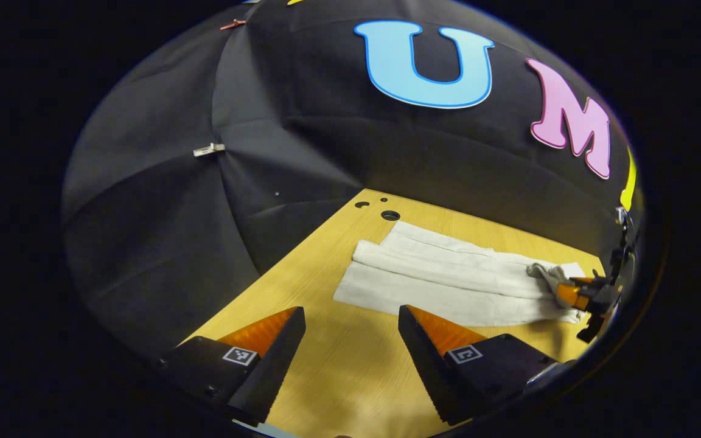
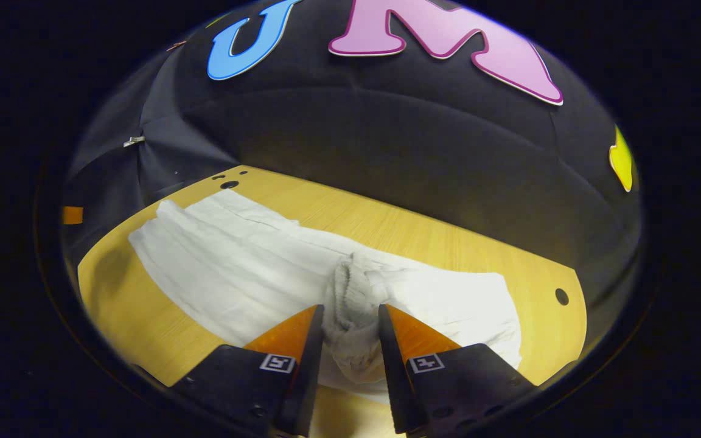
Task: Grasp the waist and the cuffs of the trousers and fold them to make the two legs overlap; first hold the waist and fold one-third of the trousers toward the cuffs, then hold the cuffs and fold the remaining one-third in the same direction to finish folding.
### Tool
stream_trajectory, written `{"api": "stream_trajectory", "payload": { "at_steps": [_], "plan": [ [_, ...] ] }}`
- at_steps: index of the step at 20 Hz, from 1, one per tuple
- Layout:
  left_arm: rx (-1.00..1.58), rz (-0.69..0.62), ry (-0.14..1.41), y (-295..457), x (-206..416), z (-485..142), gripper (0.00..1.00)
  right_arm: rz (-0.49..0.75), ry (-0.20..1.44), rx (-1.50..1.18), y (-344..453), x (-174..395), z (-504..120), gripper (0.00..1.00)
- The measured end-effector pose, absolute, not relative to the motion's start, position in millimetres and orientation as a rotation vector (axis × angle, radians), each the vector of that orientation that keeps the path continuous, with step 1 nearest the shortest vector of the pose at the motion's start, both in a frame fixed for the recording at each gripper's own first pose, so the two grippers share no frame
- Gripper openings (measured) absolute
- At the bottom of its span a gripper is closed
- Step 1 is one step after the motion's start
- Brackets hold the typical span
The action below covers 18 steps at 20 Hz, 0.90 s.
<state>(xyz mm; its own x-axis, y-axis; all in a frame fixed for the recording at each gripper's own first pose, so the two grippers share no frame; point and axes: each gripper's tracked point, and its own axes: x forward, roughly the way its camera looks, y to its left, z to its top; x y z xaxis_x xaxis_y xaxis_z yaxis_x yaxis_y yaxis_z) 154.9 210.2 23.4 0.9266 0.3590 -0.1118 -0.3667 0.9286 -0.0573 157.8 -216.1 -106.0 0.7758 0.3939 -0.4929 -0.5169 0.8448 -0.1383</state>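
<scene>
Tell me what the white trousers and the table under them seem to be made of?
The trousers look like soft woven or knitted cloth, perhaps cotton: matt, creased, and bunching with a ribbed, gathered edge where the right gripper pinches them. The table looks like wood or wood-look laminate: pale yellow, fine straight grain lines, smooth with a slight sheen, and round holes drilled near its far edge.

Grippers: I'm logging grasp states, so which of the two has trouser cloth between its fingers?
The right gripper: a bunched fold of the white trousers sits pinched between its fingers. The left gripper is open over bare table.

Wooden table (image 1: 350, 365) with round holes (image 1: 390, 215), metal clip (image 1: 209, 149) on black cloth
</scene>
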Motion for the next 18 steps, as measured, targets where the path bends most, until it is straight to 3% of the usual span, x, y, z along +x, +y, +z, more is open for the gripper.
{"api": "stream_trajectory", "payload": {
  "at_steps": [1,3,4,6,12,18],
  "plan": [
    [-0.075,0.356,0.107,216.3,171.8,24.0,0.98,0.498,0.472,-0.281,-207.6,148.6,-107.4,0.63],
    [-0.03,0.335,0.133,234.7,201.9,22.4,0.98,0.478,0.458,-0.295,-205.6,134.8,-96.5,0.72],
    [-0.013,0.32,0.149,241.5,217.9,19.7,0.98,0.461,0.45,-0.29,-204.7,126.2,-86.8,0.71],
    [-0.001,0.274,0.175,248.9,250.9,17.2,0.98,0.428,0.436,-0.27,-210.1,108.3,-65.2,0.97],
    [-0.009,0.189,0.22,257.0,321.7,5.3,0.96,0.264,0.415,-0.21,-272.5,34.0,-14.0,0.98],
    [0.019,0.18,0.32,252.1,343.9,-24.0,0.96,0.143,0.455,-0.229,-335.9,-57.7,-1.4,0.98]
  ]
}}
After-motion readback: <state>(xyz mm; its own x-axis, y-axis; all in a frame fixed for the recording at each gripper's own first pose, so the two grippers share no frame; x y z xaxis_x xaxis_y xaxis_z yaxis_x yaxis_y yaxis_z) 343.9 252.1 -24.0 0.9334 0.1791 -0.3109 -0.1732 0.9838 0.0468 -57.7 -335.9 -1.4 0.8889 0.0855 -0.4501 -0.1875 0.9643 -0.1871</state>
